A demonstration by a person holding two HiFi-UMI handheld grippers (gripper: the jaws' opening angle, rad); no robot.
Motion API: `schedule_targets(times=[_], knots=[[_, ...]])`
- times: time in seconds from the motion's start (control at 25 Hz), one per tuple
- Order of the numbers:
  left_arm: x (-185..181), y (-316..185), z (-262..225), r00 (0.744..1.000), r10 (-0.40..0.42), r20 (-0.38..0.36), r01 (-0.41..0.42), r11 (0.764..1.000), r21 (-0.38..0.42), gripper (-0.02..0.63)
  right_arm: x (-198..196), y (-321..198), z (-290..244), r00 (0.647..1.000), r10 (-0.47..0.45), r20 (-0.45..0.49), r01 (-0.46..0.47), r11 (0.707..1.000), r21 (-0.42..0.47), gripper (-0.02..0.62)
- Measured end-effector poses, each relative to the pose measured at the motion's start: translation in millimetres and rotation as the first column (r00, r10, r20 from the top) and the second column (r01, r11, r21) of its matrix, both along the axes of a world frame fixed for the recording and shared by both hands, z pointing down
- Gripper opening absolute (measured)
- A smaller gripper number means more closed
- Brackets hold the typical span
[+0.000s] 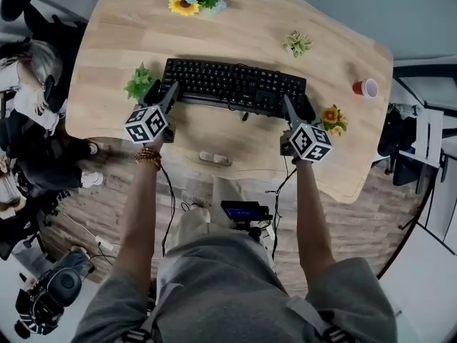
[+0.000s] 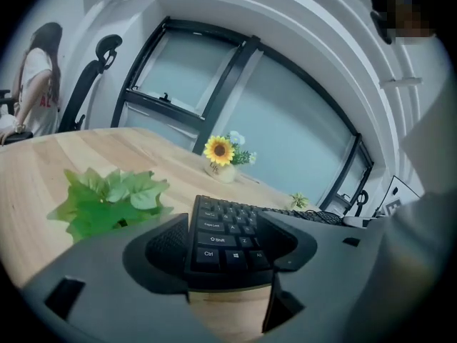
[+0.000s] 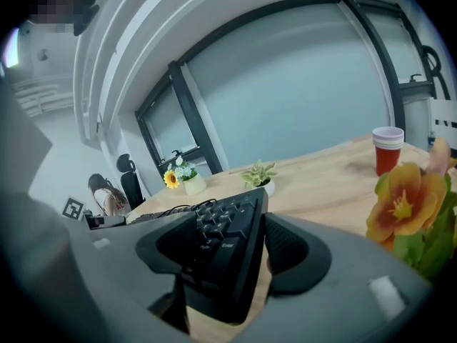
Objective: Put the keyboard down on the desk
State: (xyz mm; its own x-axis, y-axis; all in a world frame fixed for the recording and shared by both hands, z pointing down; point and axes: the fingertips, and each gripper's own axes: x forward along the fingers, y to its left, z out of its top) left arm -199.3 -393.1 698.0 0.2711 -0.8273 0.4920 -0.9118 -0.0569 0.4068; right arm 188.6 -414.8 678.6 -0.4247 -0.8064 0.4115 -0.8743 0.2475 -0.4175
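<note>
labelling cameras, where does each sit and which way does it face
Head view: on the person's head, facing steeply down at desk and keyboard; arms, left gripper, right gripper show.
Left gripper view: on that gripper, facing along keyboard's Ctrl end; own jaws show.
Right gripper view: on that gripper, facing along keyboard's Enter end; own jaws show.
Shared: both gripper views catch the sunflower.

Setting: office. Evidence: light wooden surface [image 1: 143,41] carrying a keyboard [image 1: 228,84]; black office chair [image 2: 84,95] beside it; dark-framed glass partition [image 2: 285,120]; a second person [image 2: 39,91] seated nearby.
</note>
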Motion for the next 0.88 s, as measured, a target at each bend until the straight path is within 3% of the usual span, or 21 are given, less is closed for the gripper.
schedule_targets(times=[0.28, 0.88], knots=[[0.9, -1.7, 36.6, 1.000, -0.003, -0.022, 0.002, 0.998, -0.060, 0.295, 1.2, -0.3, 45.9, 1.000, -0.005, -0.009, 0.004, 0.996, -0.091, 0.298], [8.2, -9.1, 58.2, 0.997, 0.071, 0.022, -0.067, 0.987, -0.145, 0.295, 6.0, 12.8, 93.3, 0.997, -0.030, -0.068, 0.011, 0.967, -0.255, 0.308]])
